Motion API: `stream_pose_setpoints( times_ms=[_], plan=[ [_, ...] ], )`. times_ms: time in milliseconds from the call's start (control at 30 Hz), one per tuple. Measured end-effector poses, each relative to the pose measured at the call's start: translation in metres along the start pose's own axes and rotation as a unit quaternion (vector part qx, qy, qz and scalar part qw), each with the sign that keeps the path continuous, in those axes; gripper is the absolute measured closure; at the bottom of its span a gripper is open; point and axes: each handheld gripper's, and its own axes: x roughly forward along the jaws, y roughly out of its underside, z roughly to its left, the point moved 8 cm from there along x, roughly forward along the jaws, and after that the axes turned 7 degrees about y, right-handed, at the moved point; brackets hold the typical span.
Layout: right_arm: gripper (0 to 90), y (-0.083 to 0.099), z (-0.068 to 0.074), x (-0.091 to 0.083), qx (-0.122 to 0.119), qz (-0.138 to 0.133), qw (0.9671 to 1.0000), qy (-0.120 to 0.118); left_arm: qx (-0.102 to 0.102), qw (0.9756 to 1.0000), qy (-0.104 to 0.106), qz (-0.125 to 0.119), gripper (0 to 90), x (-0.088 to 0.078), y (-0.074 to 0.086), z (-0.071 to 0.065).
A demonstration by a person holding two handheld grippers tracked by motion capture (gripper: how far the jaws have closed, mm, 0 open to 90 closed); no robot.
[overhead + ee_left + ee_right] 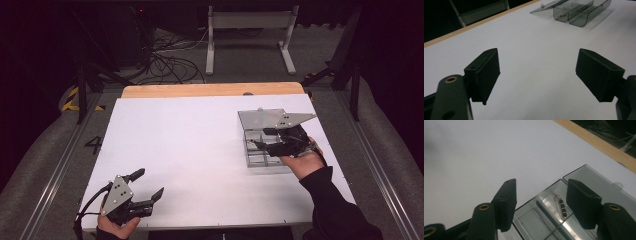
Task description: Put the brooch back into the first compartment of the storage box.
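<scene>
On the white table (200, 150), edged at its far side by a wooden strip (210, 90), a clear compartment box (265, 150) sits toward the right with its lid (262, 118) open. Dark floor, cables (165, 60) and a stand (250, 35) lie beyond. The right gripper (540, 202) hovers over the box, jaws apart and empty, above what looks like a beaded pin (560, 206). The left gripper (145, 187) rests near the front edge, jaws wide.

1. Clear smoky-grey plastic compartment box (541, 220) near the table's right edge: glossy, smooth, see-through walls
2. Small beaded gold-coloured metal pin (560, 206) inside it: shiny
3. White table top (190, 150): matt, smooth; its far edge is a strip of pale wood (210, 90)
4. Black right gripper (540, 202) and left gripper (537, 75): matt pads, faintly textured
</scene>
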Motion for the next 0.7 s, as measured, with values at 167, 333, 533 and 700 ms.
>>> stream_pose_setpoints(
  times_ms=[167, 333, 533, 700],
  plan=[
    [39.3, 0.003, 0.002, -0.006, -0.001, -0.004, 1.0000, 0.000, -0.001, 1.0000, 0.000, -0.001, 20.2, 0.000, 0.000, 0.000],
    [27.6, 0.010, 0.004, -0.012, -0.005, -0.009, 0.9999, -0.005, 0.000, 1.0000, 0.000, 0.000, 20.2, 0.000, 0.000, 0.000],
    [19.7, 0.019, 0.004, -0.024, -0.001, -0.025, 0.9997, -0.001, 0.000, 1.0000, -0.001, 0.000, 20.3, 0.000, 0.000, 0.000],
    [14.0, 0.028, 0.007, -0.032, -0.005, -0.032, 0.9995, 0.000, 0.000, 1.0000, -0.002, 0.000, 20.2, 0.000, 0.000, 0.000]
  ],
)
